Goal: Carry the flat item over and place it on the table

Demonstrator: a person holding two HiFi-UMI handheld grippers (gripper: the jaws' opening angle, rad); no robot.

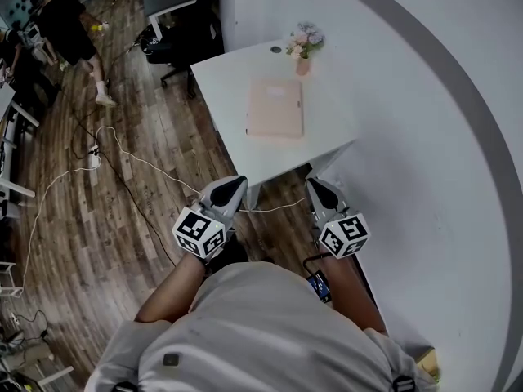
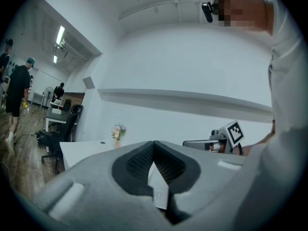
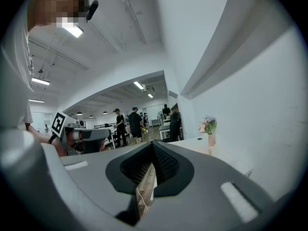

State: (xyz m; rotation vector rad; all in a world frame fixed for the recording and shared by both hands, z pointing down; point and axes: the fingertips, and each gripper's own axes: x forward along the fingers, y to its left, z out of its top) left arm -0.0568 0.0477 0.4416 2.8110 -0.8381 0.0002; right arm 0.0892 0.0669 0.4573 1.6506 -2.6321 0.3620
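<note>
Big curved white wall [image 1: 425,96] fills the right side, with wooden floor [image 1: 98,211] stretching away on the left. Tucked against the wall stands the white table [image 1: 237,96], and there is the flat item [image 1: 275,109], a pale pink rectangle, lying flat on the tabletop near the middle, a little toward the wall side. It sits clear of both grippers, well apart from them.

Down at the bottom of the head view are the holder's pale shirt [image 1: 245,333] and bare forearms, drawn in close to the body just short of the table's near edge. The left gripper [image 1: 231,188] points toward the table, and its own view shows the jaws pressed together with nothing between the pads. The right gripper [image 1: 320,188] runs alongside it, jaws closed the same way and empty too.

Further back, a dark office chair [image 1: 176,43] stands beside the table's far end, and a person in dark clothes [image 1: 73,31] stands on the floor beyond. At the table's far edge stands a small vase of flowers [image 1: 303,46], beyond the pink item. A thin white cable [image 1: 122,149] loops across the floorboards.
</note>
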